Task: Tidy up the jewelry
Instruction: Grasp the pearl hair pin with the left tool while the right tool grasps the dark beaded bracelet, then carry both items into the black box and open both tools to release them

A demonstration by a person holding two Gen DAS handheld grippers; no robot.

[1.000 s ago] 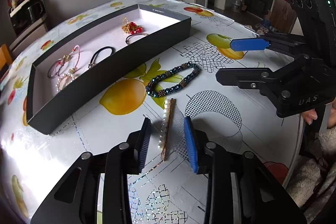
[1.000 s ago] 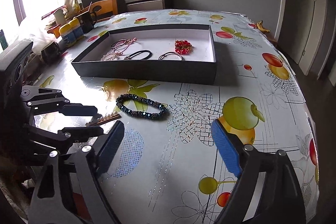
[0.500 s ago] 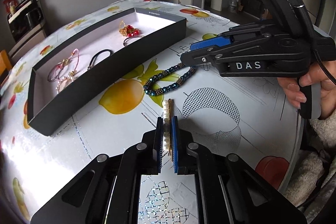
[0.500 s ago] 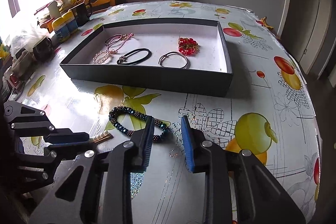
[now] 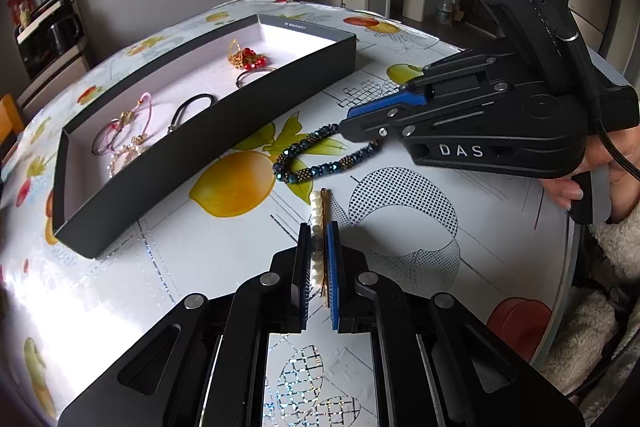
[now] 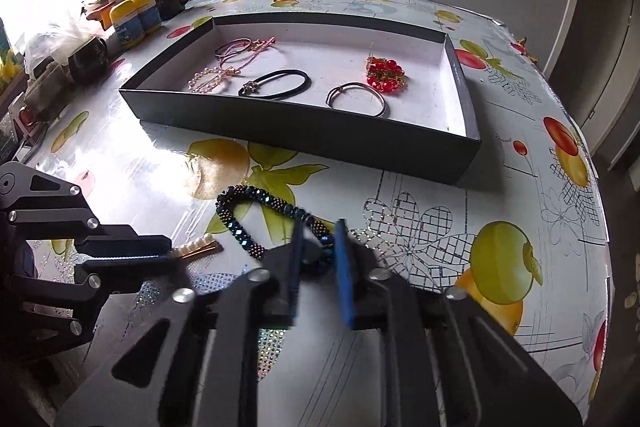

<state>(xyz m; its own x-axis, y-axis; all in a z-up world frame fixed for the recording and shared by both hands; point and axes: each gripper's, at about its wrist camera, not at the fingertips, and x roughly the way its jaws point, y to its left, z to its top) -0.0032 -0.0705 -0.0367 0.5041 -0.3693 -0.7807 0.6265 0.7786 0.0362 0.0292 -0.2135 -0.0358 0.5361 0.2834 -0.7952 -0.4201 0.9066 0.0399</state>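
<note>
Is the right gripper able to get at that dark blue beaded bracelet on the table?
Probably yes. The right gripper already straddles one end of the blue beaded bracelet, nothing covering it. The left gripper is busy beside it, shut on the pearl hair clip.

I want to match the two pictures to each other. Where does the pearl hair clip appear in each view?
Left wrist view: the pearl hair clip lies at lower centre, clamped in the left gripper.
Right wrist view: the clip is at lower left, sticking out of the left gripper's fingers.
Shared landmark: the blue beaded bracelet, just beyond the clip's tip.
</note>
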